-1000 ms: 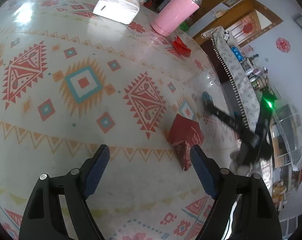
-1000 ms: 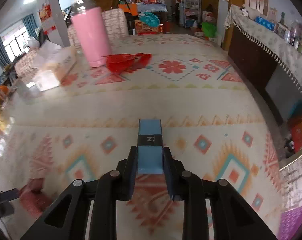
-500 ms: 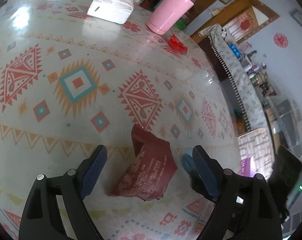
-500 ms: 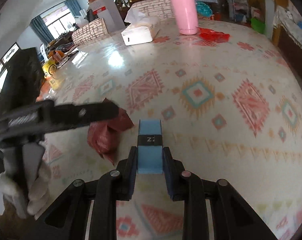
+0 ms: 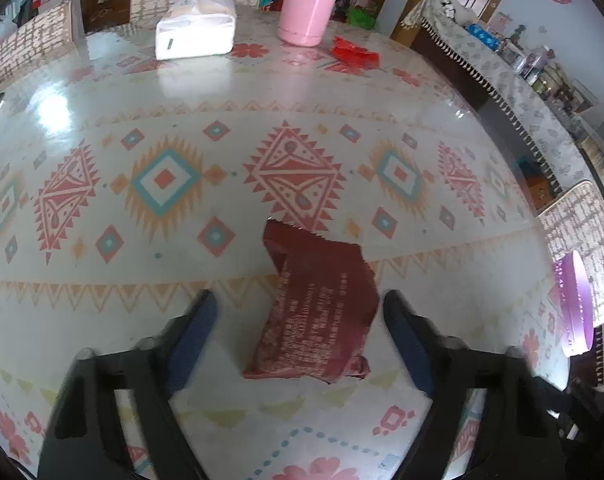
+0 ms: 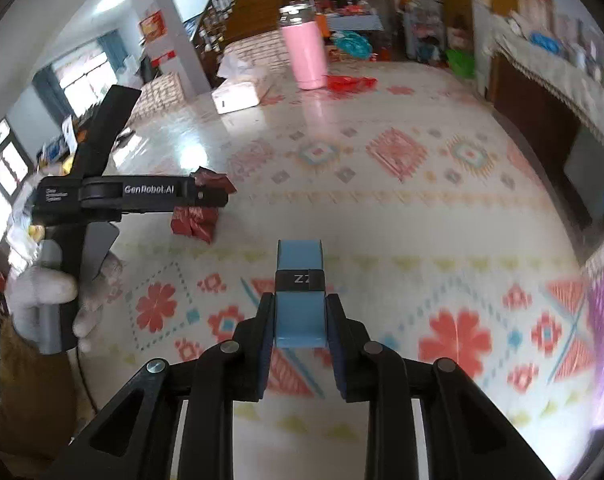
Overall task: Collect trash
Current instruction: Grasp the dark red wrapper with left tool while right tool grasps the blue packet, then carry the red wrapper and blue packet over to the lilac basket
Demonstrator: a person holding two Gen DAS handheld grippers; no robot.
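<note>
**Between the Left Fingers: Dark Red Wrapper Staged for Pickup**

Between the two fingers of the left gripper (image 5: 298,320) lies the dark red wrapper (image 5: 317,308), flat on the patterned tablecloth (image 5: 162,178). The jaws stand wide apart, one finger on each side of the wrapper; neither pad appears to touch it. The wrapper is creased and torn along its far edge, with a fold that lifts the end at 12 o'clock off the cloth.

Handling estimate: the wrapper is thin foil or film, very light, soft and likely slippery on the glossy cloth. It will crumple rather than resist. Recommended hold: across the mid-body, where the printed panel is widest, or on the raised fold at 12 o'clock. Closing too high may slide the piece instead of pinching it.

The right gripper (image 6: 300,320) is clamped on a light blue block (image 6: 300,292) and hovers above the table near its front edge. From its view the wrapper (image 6: 194,220) sits at 10 o'clock, under the left tool.

Far across the table at 12 o'clock stand a pink tumbler (image 5: 311,0) and a white tissue pack (image 5: 196,32). A bright red scrap (image 5: 355,54), likely further trash, lies just beside the tumbler at 1 o'clock.
</note>
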